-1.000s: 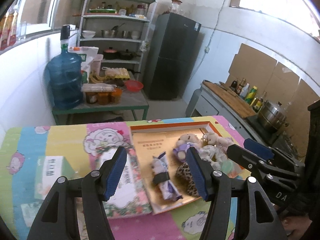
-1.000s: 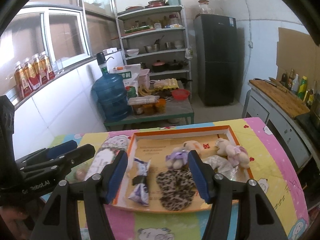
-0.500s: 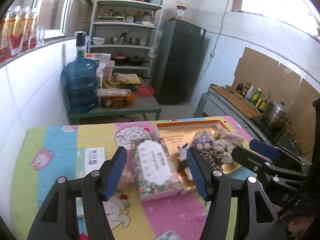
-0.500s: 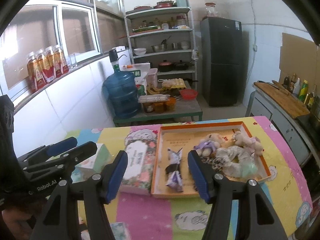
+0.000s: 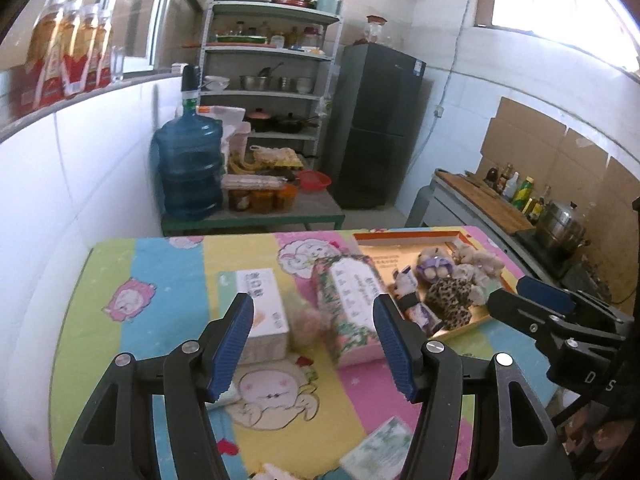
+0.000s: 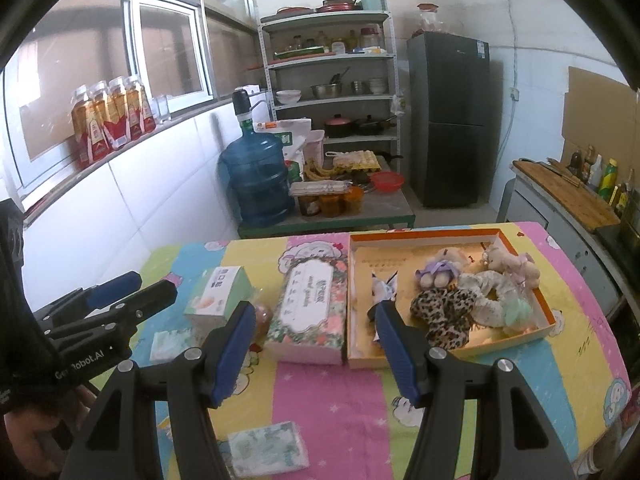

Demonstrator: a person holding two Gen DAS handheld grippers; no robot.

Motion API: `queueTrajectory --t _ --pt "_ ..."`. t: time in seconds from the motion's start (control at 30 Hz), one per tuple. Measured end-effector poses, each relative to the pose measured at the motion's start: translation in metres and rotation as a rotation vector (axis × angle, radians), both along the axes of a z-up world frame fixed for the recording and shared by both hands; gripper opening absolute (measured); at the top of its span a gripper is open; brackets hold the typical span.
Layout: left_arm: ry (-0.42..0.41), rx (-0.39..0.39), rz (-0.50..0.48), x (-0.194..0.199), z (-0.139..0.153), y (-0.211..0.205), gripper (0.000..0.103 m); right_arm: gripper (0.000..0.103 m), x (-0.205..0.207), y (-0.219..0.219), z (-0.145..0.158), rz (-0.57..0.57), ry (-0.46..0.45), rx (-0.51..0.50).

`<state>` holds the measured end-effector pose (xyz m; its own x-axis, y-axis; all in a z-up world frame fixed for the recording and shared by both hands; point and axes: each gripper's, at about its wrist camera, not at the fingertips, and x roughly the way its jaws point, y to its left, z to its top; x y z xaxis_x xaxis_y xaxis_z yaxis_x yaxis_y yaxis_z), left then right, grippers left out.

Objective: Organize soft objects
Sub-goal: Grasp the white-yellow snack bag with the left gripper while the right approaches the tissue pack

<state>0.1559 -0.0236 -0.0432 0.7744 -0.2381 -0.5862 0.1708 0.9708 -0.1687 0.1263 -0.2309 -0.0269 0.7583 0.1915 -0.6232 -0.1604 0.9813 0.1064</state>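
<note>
Most soft toys already lay in your orange tray, far right on the table — one fuzzy brown ball remained between the boxes. Left claw and right claw were spread, empty.

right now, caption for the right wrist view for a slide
Open right gripper above floral tissue box beside orange tray of plush toys.

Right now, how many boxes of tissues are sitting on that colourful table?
2. A floral tissue box lies beside the orange tray, and a white-and-green tissue box lies further left. Smaller soft tissue packs near the front edge are not counted; others may be hidden behind the grippers.
</note>
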Motion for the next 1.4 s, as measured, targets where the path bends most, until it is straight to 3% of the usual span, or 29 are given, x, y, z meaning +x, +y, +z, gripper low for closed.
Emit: queueTrajectory --t 0.87,1.07,1.4 --pt "0.032 -0.005 0.114 -0.067 -0.034 0.051 0.064 0.062 -0.031 0.040 -0.021 0.084 0.029 -0.012" --pt "0.052 -0.008 0.198 -0.081 -0.043 0.054 0.064 0.062 -0.022 0.050 -0.025 0.184 0.030 -0.017" --pt "0.084 0.010 0.450 -0.095 -0.063 0.029 0.064 0.062 0.004 0.041 -0.047 0.426 0.063 0.004"
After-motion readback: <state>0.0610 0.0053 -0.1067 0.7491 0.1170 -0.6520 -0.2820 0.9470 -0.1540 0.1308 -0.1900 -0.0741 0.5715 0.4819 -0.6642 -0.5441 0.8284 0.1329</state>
